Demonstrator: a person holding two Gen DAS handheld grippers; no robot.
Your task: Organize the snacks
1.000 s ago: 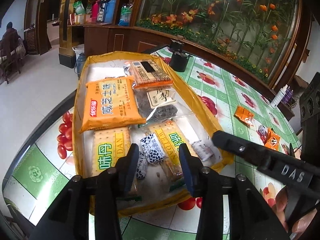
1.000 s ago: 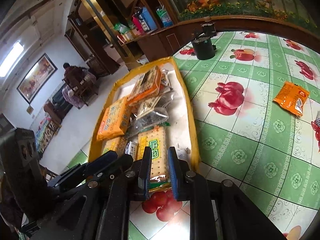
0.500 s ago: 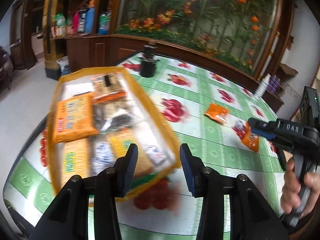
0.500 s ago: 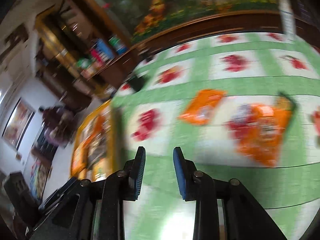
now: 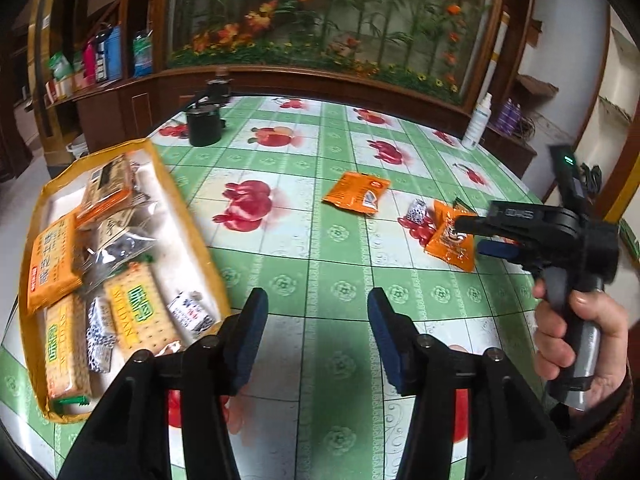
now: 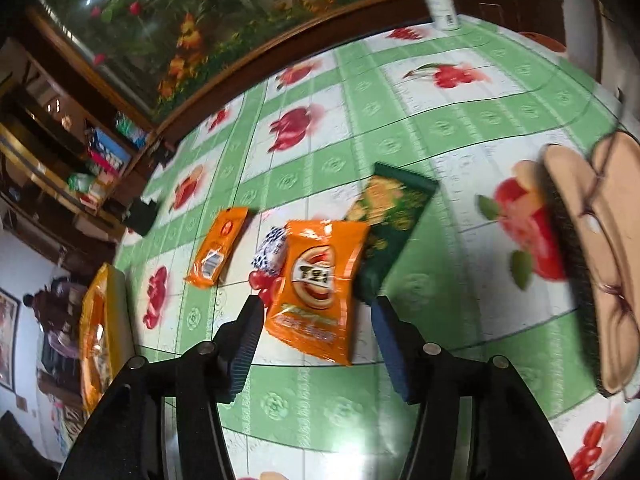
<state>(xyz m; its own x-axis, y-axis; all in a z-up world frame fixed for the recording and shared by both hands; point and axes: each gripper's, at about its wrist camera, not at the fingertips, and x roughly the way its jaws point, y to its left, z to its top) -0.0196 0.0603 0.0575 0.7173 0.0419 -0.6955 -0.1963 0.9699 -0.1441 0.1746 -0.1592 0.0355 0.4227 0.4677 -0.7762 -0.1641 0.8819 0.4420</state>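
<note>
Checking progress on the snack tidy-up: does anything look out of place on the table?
Yes. Four packets lie loose on the tablecloth, outside the yellow-rimmed tray: two orange packets, a dark green one and a small blue-and-white one. The bigger orange packet overlaps the green one.

Snack packets lay packed in a pouch [image 5: 200, 240] at the table's [image 5: 320, 280] left edge, while to its right two loose packets [image 6: 218, 246] [image 6: 316, 288], a small wrapped sweet [image 6: 272, 254] between them and a further packet [image 6: 394, 216] lay clustered, a canister [image 5: 205, 126] standing behind.
</note>
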